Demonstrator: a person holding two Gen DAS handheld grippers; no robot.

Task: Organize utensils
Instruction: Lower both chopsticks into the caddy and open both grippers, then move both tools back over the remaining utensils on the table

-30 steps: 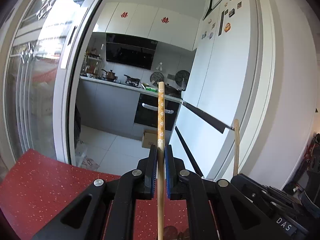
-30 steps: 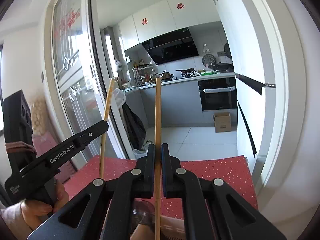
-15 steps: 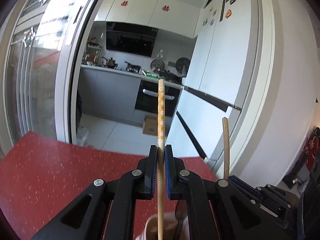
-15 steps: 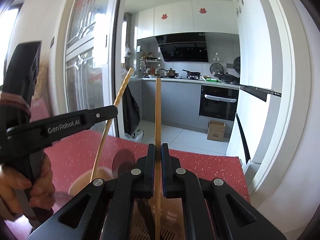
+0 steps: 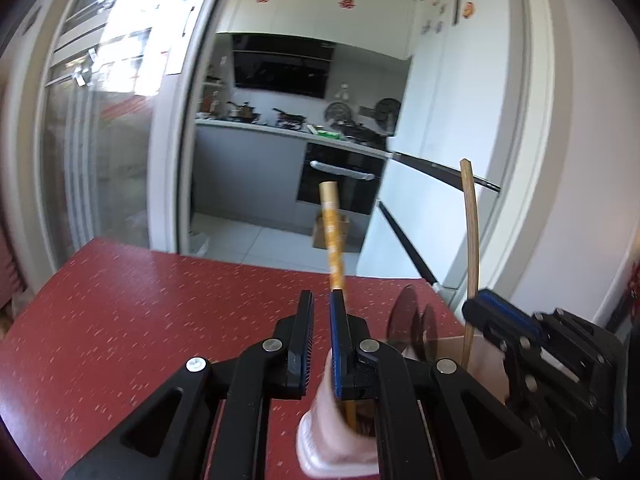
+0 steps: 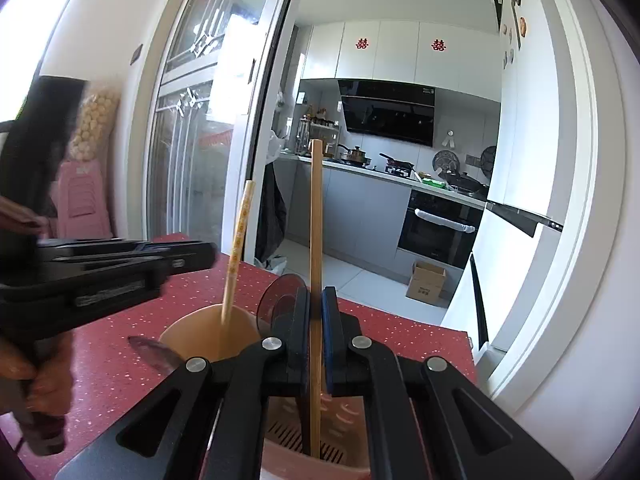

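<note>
My left gripper (image 5: 321,312) is open; a patterned yellow chopstick (image 5: 333,236) leans against its right finger, its lower end in a pale cup (image 5: 332,436) below. In the right wrist view that chopstick (image 6: 238,240) stands tilted in the beige cup (image 6: 180,334), free of the left gripper (image 6: 192,256). My right gripper (image 6: 316,308) is shut on a plain wooden chopstick (image 6: 316,208), upright, its lower end inside a pink slotted holder (image 6: 304,452). The right gripper (image 5: 480,312) and its chopstick (image 5: 471,232) show in the left wrist view.
The red speckled table (image 5: 132,304) carries the cup and holder near its right edge. Dark translucent spoons (image 6: 282,300) stand in the holder, another (image 6: 154,352) by the cup. Behind are a glass sliding door (image 6: 188,184), a kitchen and a white fridge (image 5: 448,160).
My left gripper has opened and let go of the patterned chopstick, which now leans in the cup. Both grippers have lowered toward the table. The right gripper still grips its chopstick.
</note>
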